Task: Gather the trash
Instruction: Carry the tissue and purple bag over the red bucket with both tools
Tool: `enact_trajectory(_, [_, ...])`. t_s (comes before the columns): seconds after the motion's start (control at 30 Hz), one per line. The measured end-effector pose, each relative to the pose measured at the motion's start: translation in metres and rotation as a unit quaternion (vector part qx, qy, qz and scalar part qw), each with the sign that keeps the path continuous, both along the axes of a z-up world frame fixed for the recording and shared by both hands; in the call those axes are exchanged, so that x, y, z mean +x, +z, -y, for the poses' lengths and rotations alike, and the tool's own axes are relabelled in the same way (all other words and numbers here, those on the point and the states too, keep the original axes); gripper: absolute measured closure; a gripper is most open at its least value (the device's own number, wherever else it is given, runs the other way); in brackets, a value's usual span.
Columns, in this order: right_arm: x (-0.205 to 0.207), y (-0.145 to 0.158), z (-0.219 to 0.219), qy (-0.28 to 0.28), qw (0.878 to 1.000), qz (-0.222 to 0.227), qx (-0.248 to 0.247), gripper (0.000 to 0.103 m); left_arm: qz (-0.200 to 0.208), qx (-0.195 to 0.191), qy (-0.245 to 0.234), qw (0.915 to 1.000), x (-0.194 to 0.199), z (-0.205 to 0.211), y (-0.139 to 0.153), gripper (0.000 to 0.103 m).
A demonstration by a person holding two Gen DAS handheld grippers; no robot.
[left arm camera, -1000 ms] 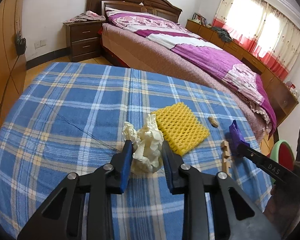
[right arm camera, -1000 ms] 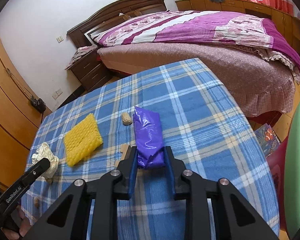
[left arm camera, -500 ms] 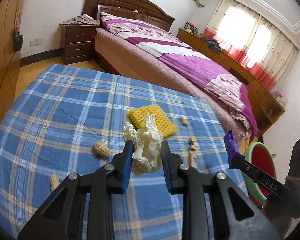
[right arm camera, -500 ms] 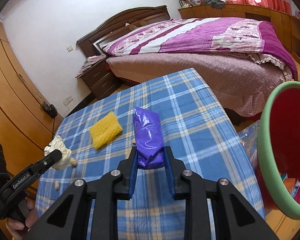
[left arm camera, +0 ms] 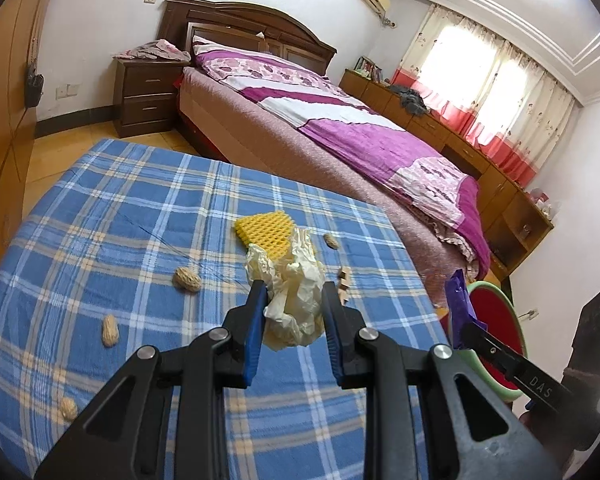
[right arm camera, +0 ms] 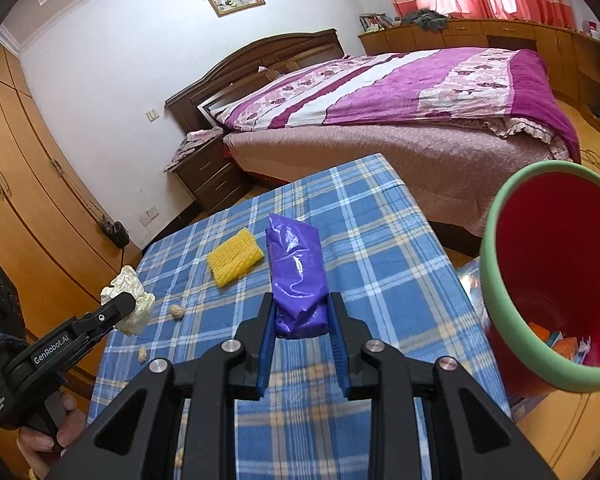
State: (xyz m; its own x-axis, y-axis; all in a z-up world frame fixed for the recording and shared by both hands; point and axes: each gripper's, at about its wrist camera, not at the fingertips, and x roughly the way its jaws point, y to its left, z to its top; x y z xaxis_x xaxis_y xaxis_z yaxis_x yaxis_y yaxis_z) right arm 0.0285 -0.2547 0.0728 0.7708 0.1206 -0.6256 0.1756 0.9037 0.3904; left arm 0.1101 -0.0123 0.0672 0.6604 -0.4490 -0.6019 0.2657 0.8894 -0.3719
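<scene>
Since a second ago both tools have risen off the checked table (left arm camera: 100, 208), exposing peanuts (left arm camera: 187, 279) below-left. The red bin (right arm camera: 556, 276) now gapes right of the right gripper (right arm camera: 300, 304), beyond the table edge. That gripper pinches the purple packet (right arm camera: 296, 276); the left gripper (left arm camera: 292, 296) clamps crumpled paper (left arm camera: 296, 300).

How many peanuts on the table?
4 in the left wrist view: one left of the paper wad, one nearer the left edge, one at near-left, one right of the yellow foam. More may be hidden.
</scene>
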Motion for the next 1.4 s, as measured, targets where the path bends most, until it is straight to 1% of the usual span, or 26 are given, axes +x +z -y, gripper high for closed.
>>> enact_trajectory(0.23, [-0.026,0.009,0.006,-0.008,1.0,0.014,0.002,0.076,0.007,-0.006,-0.008,0.9999,-0.019,0.003,0.008,0.075])
enact_trajectory(0.5, [-0.05,0.016,0.013,-0.022,0.999,0.025,0.007,0.076,0.004,-0.015,-0.018,0.9997,-0.034,0.01,0.015,0.075])
enact_trajectory(0.9, [-0.076,0.022,0.025,-0.039,0.998,0.038,0.012,0.076,0.003,-0.022,-0.034,0.9992,-0.05,0.023,0.023,0.075])
enact_trajectory(1.4, [-0.104,0.024,0.043,-0.062,0.996,0.053,0.025,0.076,-0.001,-0.025,-0.066,0.9975,-0.066,0.047,0.027,0.075])
